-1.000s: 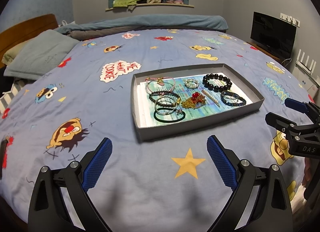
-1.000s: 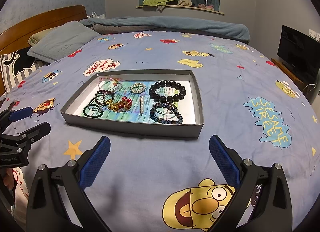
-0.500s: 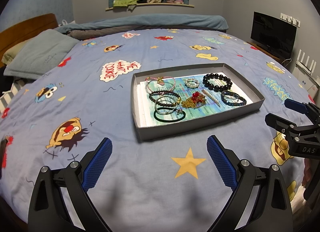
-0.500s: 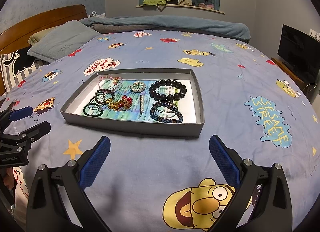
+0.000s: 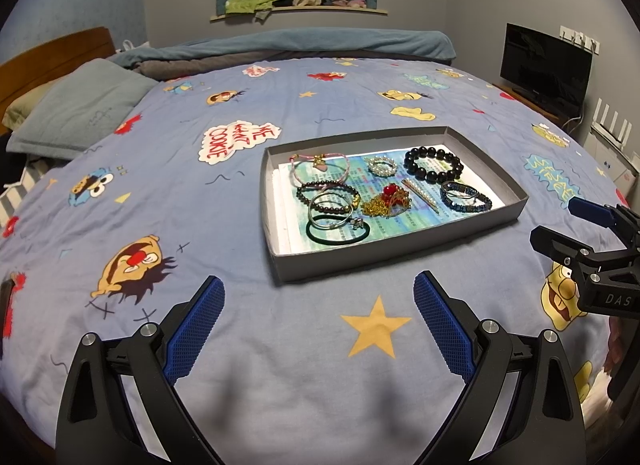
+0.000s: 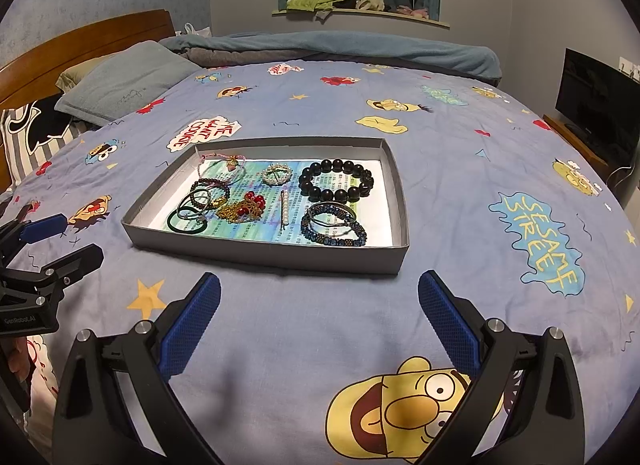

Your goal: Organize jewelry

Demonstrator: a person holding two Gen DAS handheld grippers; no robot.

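A shallow grey tray (image 5: 396, 251) sits on the bed, also in the right wrist view (image 6: 264, 255). It holds several pieces: a black bead bracelet (image 5: 433, 164) (image 6: 337, 185), a blue bead bracelet (image 5: 465, 197) (image 6: 333, 224), a red and gold ornament (image 5: 387, 201) (image 6: 243, 207), a pearl clip (image 6: 284, 209), a pearl ring (image 5: 382, 165), a pink cord bracelet (image 5: 319, 168) and a green hair band (image 5: 336, 231). My left gripper (image 5: 318, 319) is open and empty, in front of the tray's near left corner. My right gripper (image 6: 319, 319) is open and empty, in front of the tray's near edge.
The bed has a blue cartoon sheet (image 5: 180, 193). A grey pillow (image 5: 80, 113) lies far left, a rolled blanket (image 5: 300, 45) at the far edge. A television (image 5: 544, 65) stands on the right. The right gripper shows in the left view (image 5: 588, 237), the left one in the right view (image 6: 44, 249).
Both grippers have barely moved; the views are almost the same. Nothing in the tray has shifted.
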